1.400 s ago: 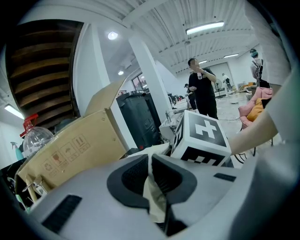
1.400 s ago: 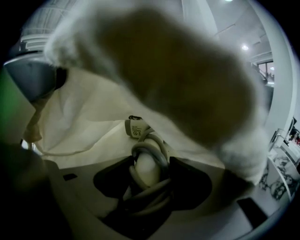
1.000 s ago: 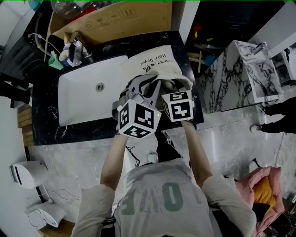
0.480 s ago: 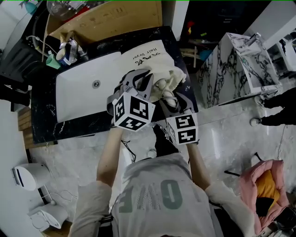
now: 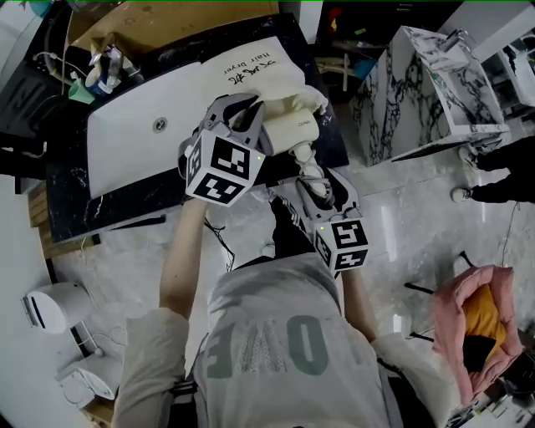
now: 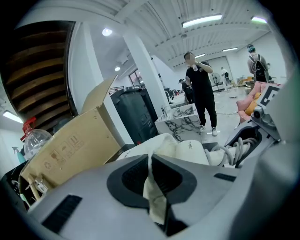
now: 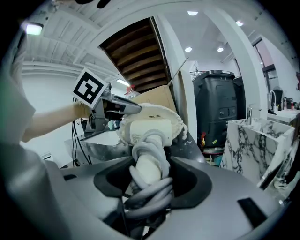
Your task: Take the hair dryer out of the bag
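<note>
A cream cloth bag with black print lies on the dark counter by the sink. My left gripper is shut on the bag's rim; in the left gripper view a fold of the cloth hangs pinched between its jaws. The white hair dryer sticks out of the bag's mouth, its head still at the opening. My right gripper is shut on the dryer's handle, which has grey cord wound round it. In the right gripper view the dryer's head sits against the bag.
A white sink is set in the black counter. A cardboard box and bottles stand behind it. A marbled white cabinet is to the right, a pink bag on the floor. A person stands beyond.
My right gripper has drawn back toward the body with the hair dryer, whose white head has come out of the bag's mouth. The left gripper keeps its hold on the bag's rim.
</note>
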